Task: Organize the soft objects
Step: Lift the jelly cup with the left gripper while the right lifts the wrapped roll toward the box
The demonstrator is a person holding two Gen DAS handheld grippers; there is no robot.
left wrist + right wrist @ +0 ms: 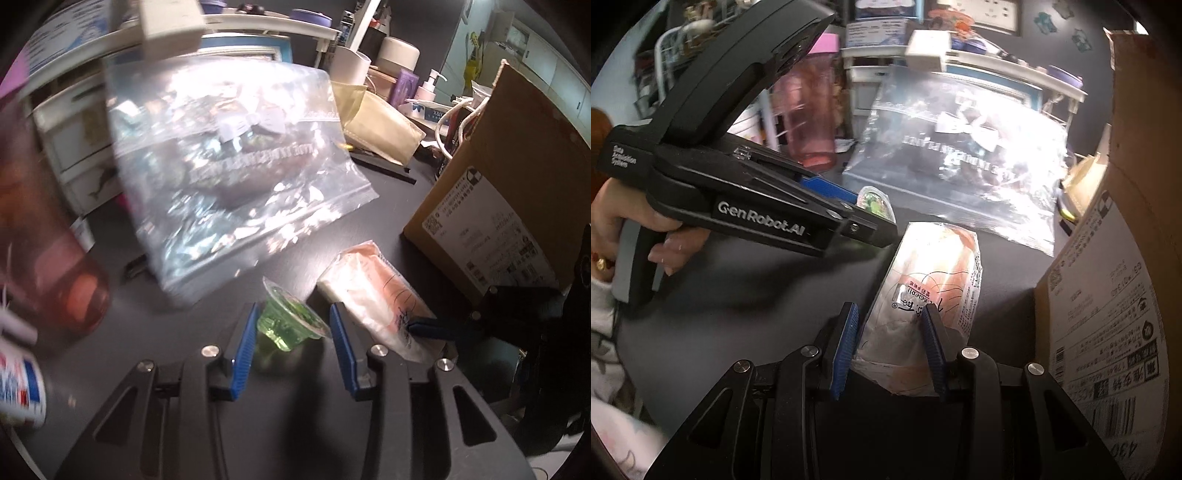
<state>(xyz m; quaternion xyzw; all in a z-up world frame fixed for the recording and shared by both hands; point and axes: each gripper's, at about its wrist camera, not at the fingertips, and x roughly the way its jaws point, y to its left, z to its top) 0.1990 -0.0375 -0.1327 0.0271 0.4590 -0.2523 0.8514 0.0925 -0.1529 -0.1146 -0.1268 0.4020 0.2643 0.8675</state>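
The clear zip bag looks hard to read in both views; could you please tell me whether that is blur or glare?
Left wrist view: the clear zip bag is smeared by motion blur, with white glare patches; the green jelly cup stays sharp. Right wrist view: glare across the bag, mild blur.

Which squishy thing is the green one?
The small jelly cup, between the left gripper fingers. The pink-and-white packet and big clear zip bag aren't green.

A cluttered home desk: behind the dark tabletop (pixel 388 206), a white shelf rack (pixel 266 27), pump bottle (pixel 430 85) and shipping carton (pixel 517 177).
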